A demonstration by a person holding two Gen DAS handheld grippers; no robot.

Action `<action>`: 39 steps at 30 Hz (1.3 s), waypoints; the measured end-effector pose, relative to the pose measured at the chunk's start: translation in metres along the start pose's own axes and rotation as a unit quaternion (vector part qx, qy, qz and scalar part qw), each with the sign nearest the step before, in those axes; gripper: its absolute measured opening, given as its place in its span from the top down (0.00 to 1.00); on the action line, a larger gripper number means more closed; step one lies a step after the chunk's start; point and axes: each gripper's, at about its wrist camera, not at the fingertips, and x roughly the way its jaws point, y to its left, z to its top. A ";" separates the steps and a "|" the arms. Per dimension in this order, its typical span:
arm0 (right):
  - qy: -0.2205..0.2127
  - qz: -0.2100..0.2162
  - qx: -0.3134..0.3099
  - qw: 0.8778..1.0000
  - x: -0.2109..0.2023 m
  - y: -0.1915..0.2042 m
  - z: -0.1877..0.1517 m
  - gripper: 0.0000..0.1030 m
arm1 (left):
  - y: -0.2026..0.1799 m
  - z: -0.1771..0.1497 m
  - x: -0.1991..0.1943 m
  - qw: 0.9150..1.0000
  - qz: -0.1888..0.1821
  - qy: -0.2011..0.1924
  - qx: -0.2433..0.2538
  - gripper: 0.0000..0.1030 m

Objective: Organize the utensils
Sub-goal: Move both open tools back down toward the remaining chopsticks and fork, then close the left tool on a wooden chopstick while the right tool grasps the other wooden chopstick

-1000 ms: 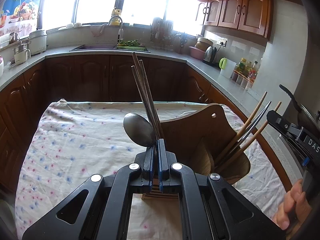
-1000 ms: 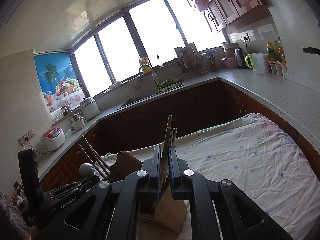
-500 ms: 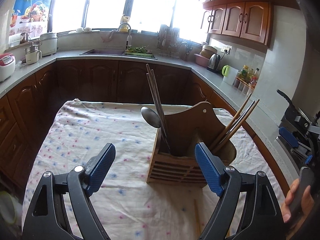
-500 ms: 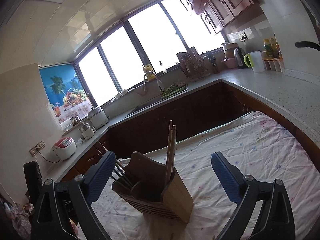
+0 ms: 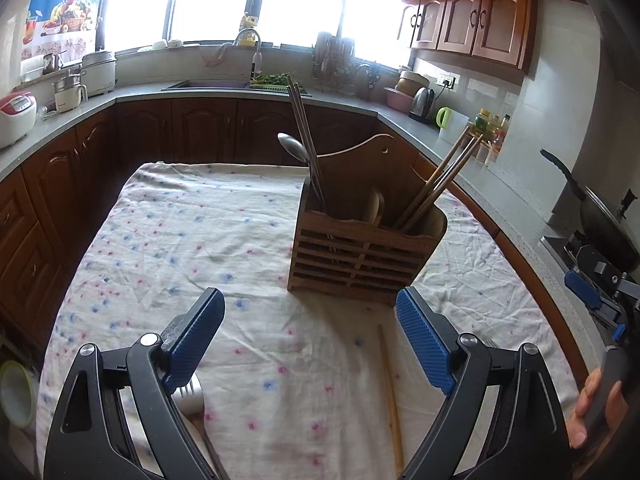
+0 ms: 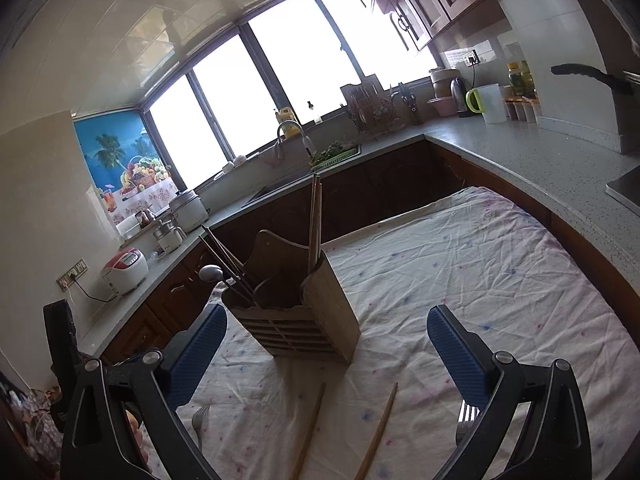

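Note:
A wooden utensil holder [image 5: 360, 248] [image 6: 296, 312] stands on the flowered cloth. Its left slot holds metal chopsticks [image 5: 304, 132] and a spoon [image 5: 294, 148]; wooden chopsticks [image 5: 440, 184] [image 6: 314, 220] lean in the right slot. My left gripper [image 5: 308, 304] hangs in front of the holder, its jaws opening with nothing between them. My right gripper [image 6: 326, 320] is open and empty, also short of the holder. Loose wooden chopsticks [image 6: 310, 432] [image 6: 378, 432] [image 5: 390, 396] lie on the cloth below the grippers. Forks [image 5: 190, 394] [image 6: 466, 420] lie partly hidden under the fingers.
The cloth-covered table [image 5: 180, 232] sits inside a U-shaped counter [image 5: 140, 94] with a sink, rice cookers, a kettle and bottles. A wok with a black handle [image 5: 592, 208] stands at the right. A hand [image 5: 588, 412] grips the other tool's handle.
Both grippers were shut on chopsticks standing in the holder; they have let go, opened wide and drawn back from it. Loose chopsticks and forks on the cloth have come into view.

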 end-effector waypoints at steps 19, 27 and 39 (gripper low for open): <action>0.090 -0.053 -0.007 0.995 0.020 -0.024 -0.051 0.17 | -0.029 -0.034 0.026 0.997 -0.018 0.075 0.026 0.13; 0.151 -0.052 0.004 0.987 0.058 -0.036 -0.063 0.58 | -0.054 -0.039 0.059 0.991 -0.044 0.112 0.061 0.40; 0.198 -0.063 -0.003 0.978 0.097 -0.044 -0.077 0.68 | -0.067 -0.045 0.112 0.981 -0.064 0.169 0.069 0.57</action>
